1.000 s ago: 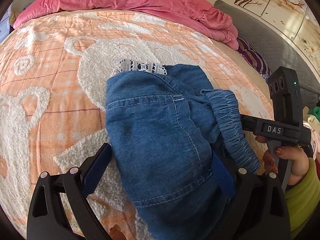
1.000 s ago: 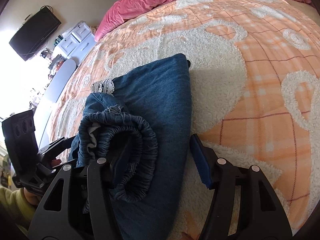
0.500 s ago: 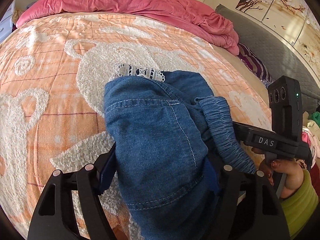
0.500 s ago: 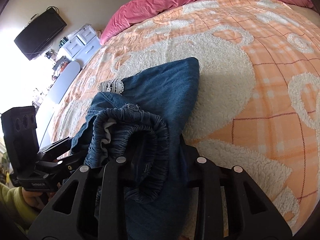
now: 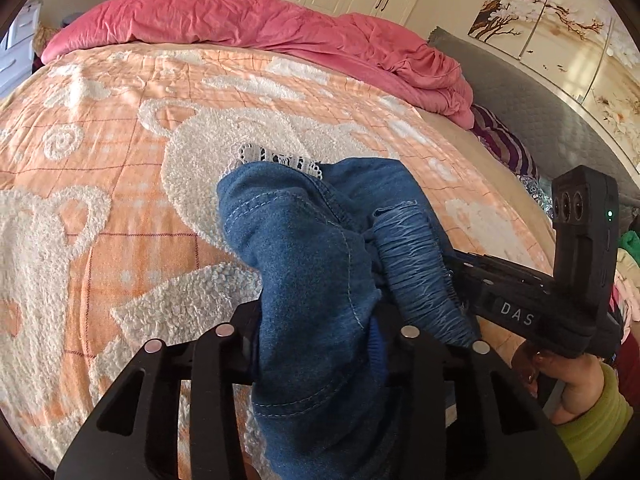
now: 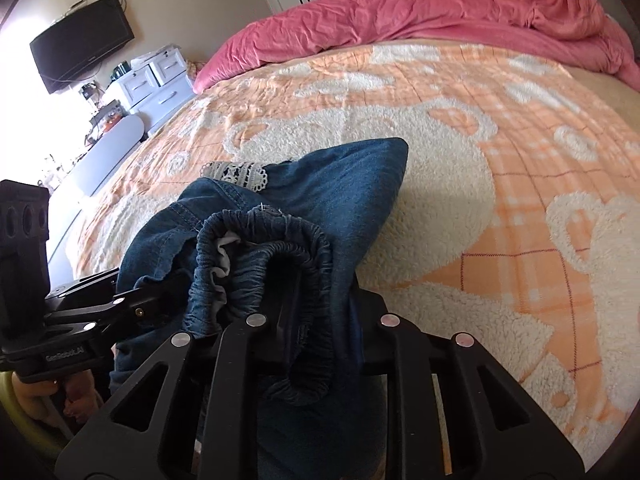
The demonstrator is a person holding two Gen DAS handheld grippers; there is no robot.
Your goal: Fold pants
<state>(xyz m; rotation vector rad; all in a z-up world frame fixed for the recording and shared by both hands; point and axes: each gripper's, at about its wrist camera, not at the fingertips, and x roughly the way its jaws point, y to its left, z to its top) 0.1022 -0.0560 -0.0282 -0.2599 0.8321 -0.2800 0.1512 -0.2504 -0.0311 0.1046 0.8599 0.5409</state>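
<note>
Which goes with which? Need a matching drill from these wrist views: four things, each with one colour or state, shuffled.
1 denim pants
2 duvet
3 lace trim
4 television

a white, at the far edge of the denim
b pink, heaped at the far end of the bed
c black, on the wall
d blue, pinched by both grippers

Pairs: 1-d, 2-b, 3-a, 4-c

Left gripper [image 5: 316,344], right gripper [image 6: 316,320] jaws just closing, apparently both clamped on cloth.
</note>
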